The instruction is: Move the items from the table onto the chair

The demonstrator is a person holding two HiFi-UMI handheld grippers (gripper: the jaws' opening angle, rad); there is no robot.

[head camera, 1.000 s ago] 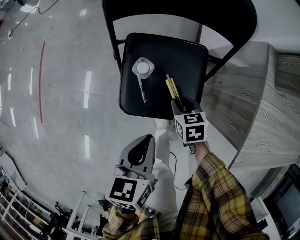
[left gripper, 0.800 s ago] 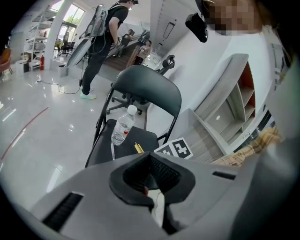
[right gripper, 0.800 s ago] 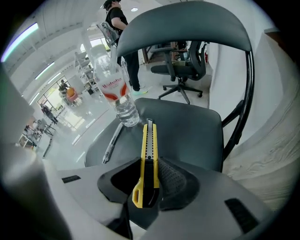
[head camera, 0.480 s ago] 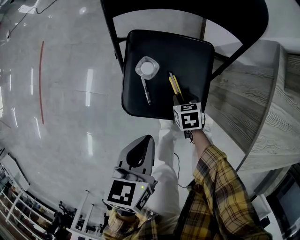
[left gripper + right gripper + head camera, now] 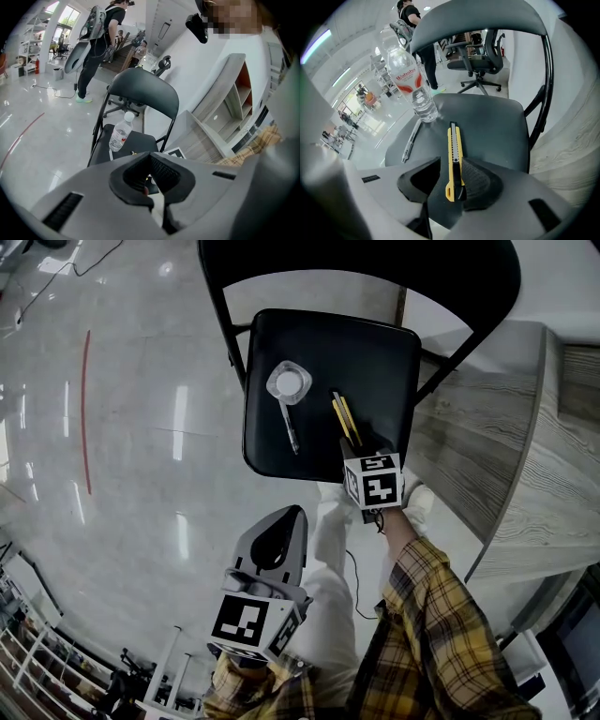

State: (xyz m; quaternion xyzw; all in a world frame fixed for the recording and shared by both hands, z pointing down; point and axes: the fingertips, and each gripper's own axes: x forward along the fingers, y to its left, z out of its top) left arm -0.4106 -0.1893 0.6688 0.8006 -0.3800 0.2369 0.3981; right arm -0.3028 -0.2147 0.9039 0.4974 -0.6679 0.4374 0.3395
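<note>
A black folding chair's seat (image 5: 375,352) carries an upright clear water bottle (image 5: 287,382), a pen (image 5: 289,427) and a yellow utility knife (image 5: 343,420). My right gripper (image 5: 361,448) hangs low over the seat's front right. In the right gripper view the knife (image 5: 453,154) lies flat on the seat (image 5: 497,122), its near end between the jaws (image 5: 450,180). It rests along the right pad, and the left pad stands apart from it; the jaws have just been opening a little. The bottle (image 5: 412,84) and pen (image 5: 410,140) sit beyond. My left gripper (image 5: 281,521) hovers empty in front of the chair, its tips (image 5: 149,157) together.
A wood-grain table (image 5: 525,456) stands right beside the chair. Glossy floor with a red line (image 5: 84,409) spreads to the left. In the left gripper view a person (image 5: 101,47) stands far behind the chair; an office chair (image 5: 480,56) is behind it too.
My right gripper has sunk toward the front of the seat with the yellow knife between its jaws. The left gripper has stayed where it was.
</note>
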